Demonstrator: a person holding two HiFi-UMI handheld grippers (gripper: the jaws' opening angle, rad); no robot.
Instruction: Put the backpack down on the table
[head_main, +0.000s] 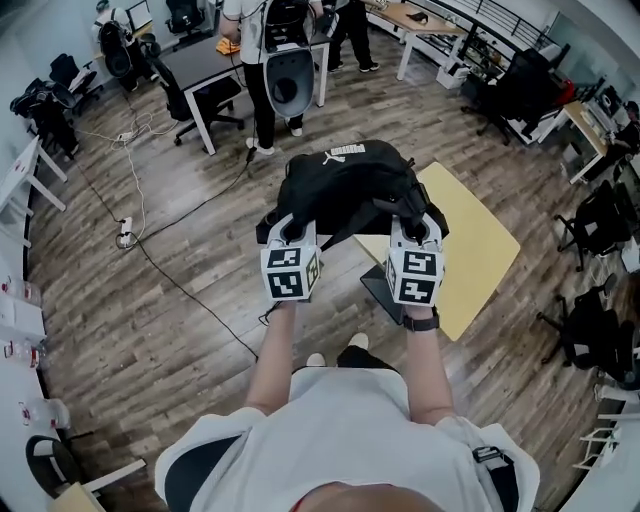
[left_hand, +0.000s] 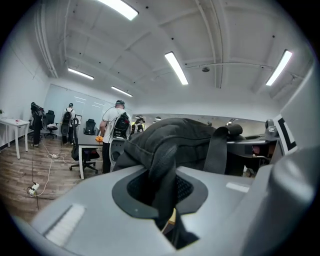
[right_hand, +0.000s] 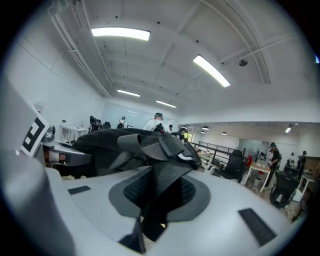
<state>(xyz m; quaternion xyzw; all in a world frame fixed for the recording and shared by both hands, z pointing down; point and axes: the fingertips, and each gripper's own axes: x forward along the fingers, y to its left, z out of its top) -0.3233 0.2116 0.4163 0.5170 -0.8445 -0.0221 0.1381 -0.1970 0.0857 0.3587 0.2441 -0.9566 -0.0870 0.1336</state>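
A black backpack (head_main: 345, 185) with a white logo on top hangs between my two grippers, over the left end of a yellow table (head_main: 480, 250). I cannot tell whether its base touches the tabletop. My left gripper (head_main: 292, 230) is shut on a padded black shoulder strap (left_hand: 165, 170) at the bag's near left side. The right gripper (head_main: 415, 230) is shut on a webbing strap (right_hand: 165, 172) at the near right side. In the left gripper view the bag's bulk (left_hand: 175, 137) rises just beyond the left gripper (left_hand: 165, 200). In the right gripper view the bag (right_hand: 107, 142) lies beyond the right gripper (right_hand: 157, 200).
A dark flat item (head_main: 380, 290) lies at the table's near edge. People stand by a dark desk (head_main: 205, 60) farther back, with an office chair (head_main: 190, 100) beside it. Cables (head_main: 130, 215) trail over the wooden floor at left. More chairs (head_main: 600, 225) stand at right.
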